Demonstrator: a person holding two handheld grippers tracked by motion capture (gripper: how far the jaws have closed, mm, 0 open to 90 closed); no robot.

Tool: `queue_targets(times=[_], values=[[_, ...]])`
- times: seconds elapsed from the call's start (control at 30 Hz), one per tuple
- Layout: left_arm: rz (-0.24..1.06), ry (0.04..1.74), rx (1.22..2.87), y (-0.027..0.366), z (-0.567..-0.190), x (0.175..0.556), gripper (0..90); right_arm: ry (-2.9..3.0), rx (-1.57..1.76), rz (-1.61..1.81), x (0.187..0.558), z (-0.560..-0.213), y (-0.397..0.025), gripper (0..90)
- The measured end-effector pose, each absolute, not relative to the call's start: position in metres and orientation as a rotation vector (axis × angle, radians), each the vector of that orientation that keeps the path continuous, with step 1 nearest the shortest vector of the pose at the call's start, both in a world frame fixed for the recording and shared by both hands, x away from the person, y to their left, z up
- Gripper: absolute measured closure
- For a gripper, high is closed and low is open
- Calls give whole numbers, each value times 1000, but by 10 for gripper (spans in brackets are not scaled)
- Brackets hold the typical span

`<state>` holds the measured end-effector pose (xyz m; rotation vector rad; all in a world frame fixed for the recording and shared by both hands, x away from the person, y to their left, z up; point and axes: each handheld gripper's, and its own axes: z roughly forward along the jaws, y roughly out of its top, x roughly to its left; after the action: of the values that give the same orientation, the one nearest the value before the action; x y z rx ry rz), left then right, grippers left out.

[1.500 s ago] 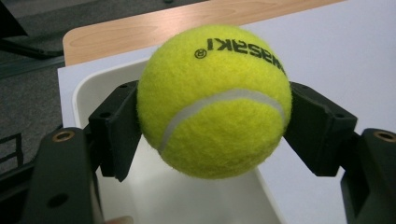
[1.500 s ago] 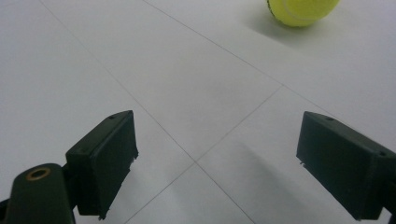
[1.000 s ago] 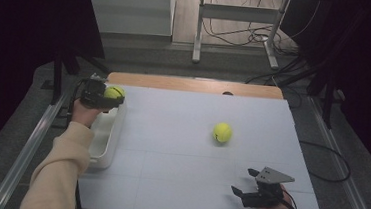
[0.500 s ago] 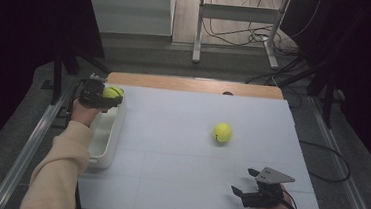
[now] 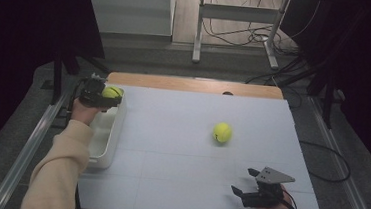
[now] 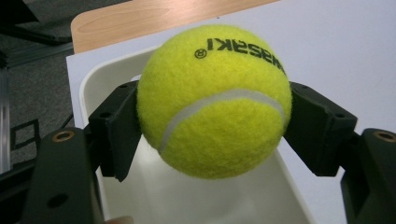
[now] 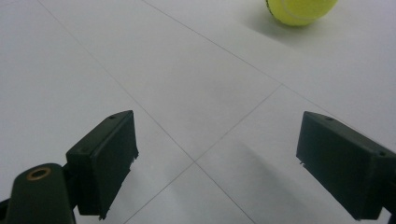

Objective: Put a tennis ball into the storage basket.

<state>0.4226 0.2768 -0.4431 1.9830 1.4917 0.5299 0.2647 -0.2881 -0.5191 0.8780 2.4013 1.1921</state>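
My left gripper (image 5: pixel 105 95) is shut on a yellow tennis ball (image 6: pixel 214 100) and holds it above the far end of a white bin (image 5: pixel 101 140) at the table's left edge. In the left gripper view both black jaws press the ball's sides, with the bin's inside (image 6: pixel 196 198) below it. A second tennis ball (image 5: pixel 222 132) rests on the white table top (image 5: pixel 170 148), right of centre. My right gripper (image 5: pixel 242 188) stands open near the front right edge, nothing between its jaws. The loose tennis ball (image 7: pixel 299 10) lies far ahead of it in the right gripper view.
A strip of wooden table (image 5: pixel 190 84) shows beyond the white sheet. Metal rails (image 5: pixel 30 142) run along both sides of the table. Cables (image 5: pixel 249 37) and a stand's legs lie on the floor at the back.
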Motion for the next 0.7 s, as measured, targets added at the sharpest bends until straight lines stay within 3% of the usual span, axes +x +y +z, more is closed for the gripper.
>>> queue_targets(times=[0.7], values=[[506, 1554, 2056, 281, -449, 433, 260, 2396, 888, 1184, 265, -518, -289, 126]])
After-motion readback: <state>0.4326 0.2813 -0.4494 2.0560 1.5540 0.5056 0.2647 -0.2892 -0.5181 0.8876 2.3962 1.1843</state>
